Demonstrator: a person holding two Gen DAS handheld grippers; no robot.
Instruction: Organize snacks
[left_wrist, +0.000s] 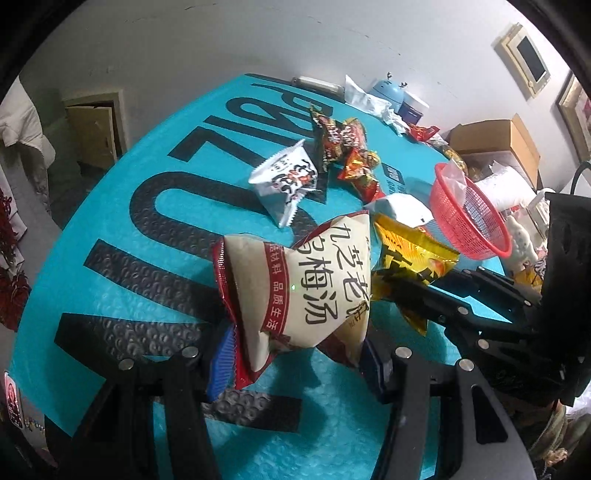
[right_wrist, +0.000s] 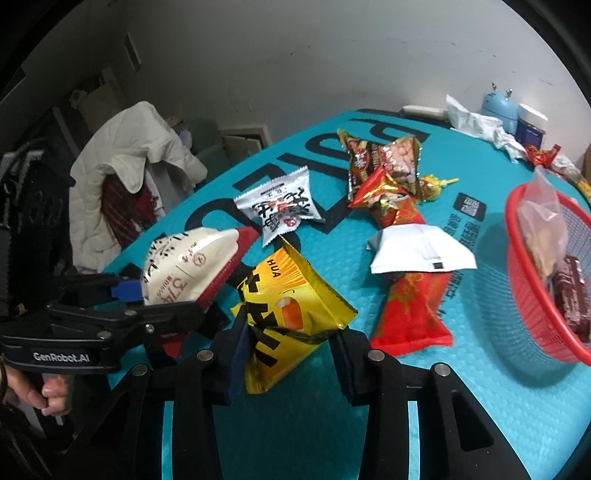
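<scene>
I have the red basket (right_wrist: 532, 295) off to the right of my right jaws — the drop spot, I judge. My left gripper (left_wrist: 295, 363) pinches the cream pouch (left_wrist: 295, 284) marked 梅汤; my right gripper (right_wrist: 288, 363) clamps the yellow bag (right_wrist: 288, 306), printed "HUA" — both lifted for transfer.

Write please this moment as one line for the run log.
left gripper: shut on beige plum-drink packet | right gripper: shut on yellow snack bag | red basket: holds some snacks | other packets on teal mat
</scene>
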